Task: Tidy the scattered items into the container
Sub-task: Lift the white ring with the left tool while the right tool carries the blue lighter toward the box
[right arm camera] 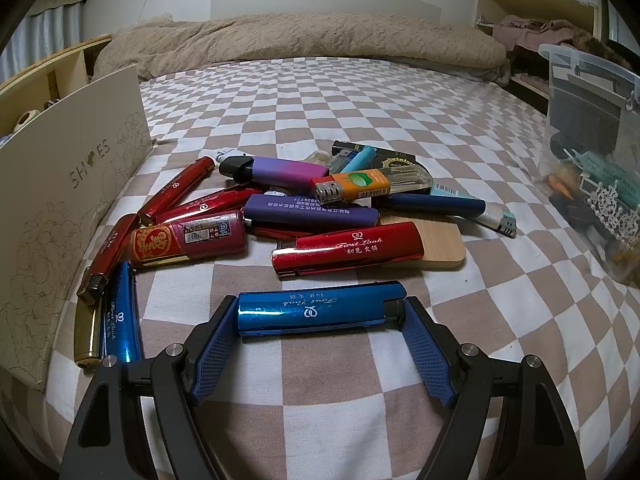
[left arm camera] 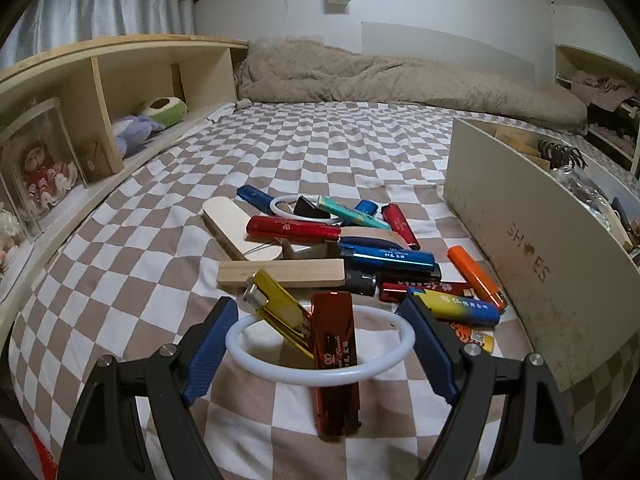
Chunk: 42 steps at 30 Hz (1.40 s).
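In the left wrist view my left gripper (left arm camera: 320, 332) has its jaws against both sides of a white ring (left arm camera: 320, 374). A red lighter (left arm camera: 334, 360) and a gold lighter (left arm camera: 280, 308) lie under the ring. Beyond lies a pile of lighters, wooden pieces (left arm camera: 280, 274) and a second white ring (left arm camera: 280, 204). The cream shoe box (left arm camera: 532, 264) stands to the right. In the right wrist view my right gripper (right arm camera: 318, 316) is shut lengthwise on a blue lighter (right arm camera: 320, 308). More lighters lie behind it, and the shoe box (right arm camera: 68, 184) stands to the left.
All lies on a bed with a brown and white checked sheet (left arm camera: 320, 140). A beige duvet (left arm camera: 380, 76) lies at the far end. A wooden shelf (left arm camera: 100, 112) with toys runs along the left. A clear plastic bin (right arm camera: 596, 152) stands right in the right wrist view.
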Motion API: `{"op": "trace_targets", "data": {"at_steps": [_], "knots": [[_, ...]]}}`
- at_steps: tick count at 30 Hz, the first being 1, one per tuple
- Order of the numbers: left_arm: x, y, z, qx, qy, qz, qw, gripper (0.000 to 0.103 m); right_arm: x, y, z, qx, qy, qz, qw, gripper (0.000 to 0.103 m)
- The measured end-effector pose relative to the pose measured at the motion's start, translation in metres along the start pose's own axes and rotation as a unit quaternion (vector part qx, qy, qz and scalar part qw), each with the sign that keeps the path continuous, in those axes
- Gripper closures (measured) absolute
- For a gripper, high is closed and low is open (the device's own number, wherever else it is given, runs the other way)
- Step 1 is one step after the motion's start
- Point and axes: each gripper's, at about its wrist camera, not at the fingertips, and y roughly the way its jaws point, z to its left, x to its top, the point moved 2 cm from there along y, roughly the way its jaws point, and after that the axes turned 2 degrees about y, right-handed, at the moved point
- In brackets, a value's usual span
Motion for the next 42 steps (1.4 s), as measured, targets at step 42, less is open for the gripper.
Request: {"op": "trace_targets", "data": {"at_steps": [42], "knots": [[0.1, -0.118, -0.07, -0.074, 0.007, -0.147, 0.9863, 0.018, 0.075, -0.132, 0.049, 0.049, -0.067, -0.114, 0.99, 0.022]]}}
